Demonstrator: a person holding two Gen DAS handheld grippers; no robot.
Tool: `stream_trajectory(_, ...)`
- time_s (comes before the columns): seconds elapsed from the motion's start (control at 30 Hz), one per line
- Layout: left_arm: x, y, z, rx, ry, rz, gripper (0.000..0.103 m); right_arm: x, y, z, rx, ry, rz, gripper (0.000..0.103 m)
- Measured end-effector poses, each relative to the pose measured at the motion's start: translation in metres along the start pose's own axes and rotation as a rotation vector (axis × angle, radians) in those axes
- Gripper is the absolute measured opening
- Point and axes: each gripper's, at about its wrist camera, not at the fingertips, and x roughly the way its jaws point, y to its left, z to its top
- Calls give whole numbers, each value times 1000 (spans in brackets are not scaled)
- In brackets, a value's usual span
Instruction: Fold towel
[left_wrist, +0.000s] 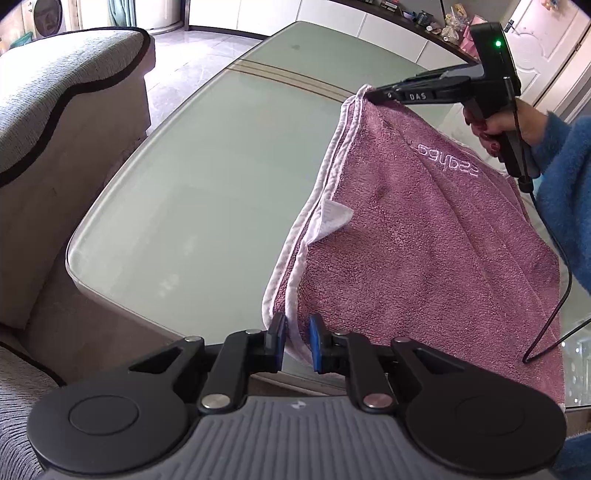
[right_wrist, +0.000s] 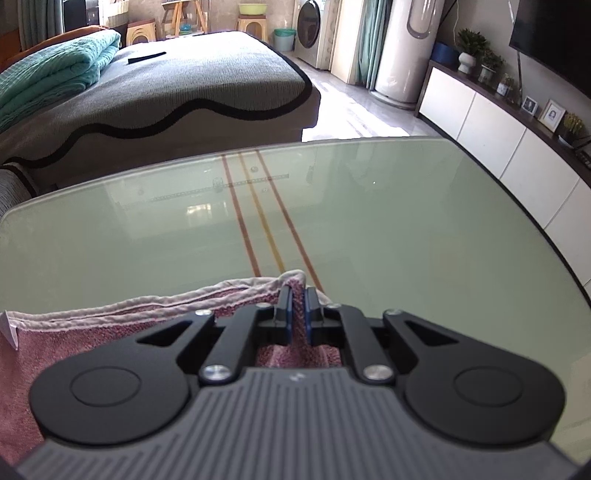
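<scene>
Here, the mauve terry towel with pale piped edging (left_wrist: 424, 236) hangs doubled above the pale green glass tabletop (left_wrist: 192, 184), one corner clamped in the left gripper (left_wrist: 297, 341) and the other pinched tight by the right gripper (right_wrist: 297, 308).

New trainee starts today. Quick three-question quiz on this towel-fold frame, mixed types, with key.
1. True or false: the pink towel lies flat on the glass table.
2. The right claw grips: A) the white tag B) a trimmed corner C) nothing.
3. Fill in: the left claw is shut on the towel's white-trimmed ____.

Key: 1 false, it hangs between both claws; 2 B; 3 edge.
</scene>
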Motion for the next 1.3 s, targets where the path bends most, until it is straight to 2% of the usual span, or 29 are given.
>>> stream_trajectory(0.1, -6, 1, 1, 7, -7, 22, 16, -14, -6, -1, 14, -30, -37, 29)
stream_trajectory(0.2, -19, 1, 6, 21, -41, 42, 16, -55, -32, -8, 56, -92, -55, 37)
stream_trajectory(0.3, -28, -6, 16, 59, -81, 26, 21, -92, -60, -27, 70, -94, -88, 38)
stream_trajectory(0.4, -22, -22, 27, 112, -89, -11, 22, -129, -84, -68, 92, -39, -90, 38)
stream_trajectory(0.57, 0, -46, 36, 170, -53, -36, 22, -166, -98, -140, 115, 46, -80, 36)
stream_trajectory(0.67, 16, -57, 39, 186, -29, -14, 22, -168, -96, -155, 110, 43, -46, 32)
stream_trajectory(0.83, 25, -62, 37, 184, -4, 25, 22, -160, -80, -144, -21, 17, 21, 30)
stream_trajectory(0.9, 27, -62, 36, 191, 11, 41, 22, -153, -72, -136, -99, 36, 44, 30)
stream_trajectory(1.0, 32, -63, 35, 201, 31, 68, 22, -133, -70, -130, -194, 126, 69, 30)
stream_trajectory(1.07, 32, -63, 35, 203, 33, 73, 23, -125, -76, -130, -193, 161, 96, 30)
stream_trajectory(1.3, 34, -65, 35, 214, 40, 87, 24, -126, -100, -139, -100, 188, 198, 35)
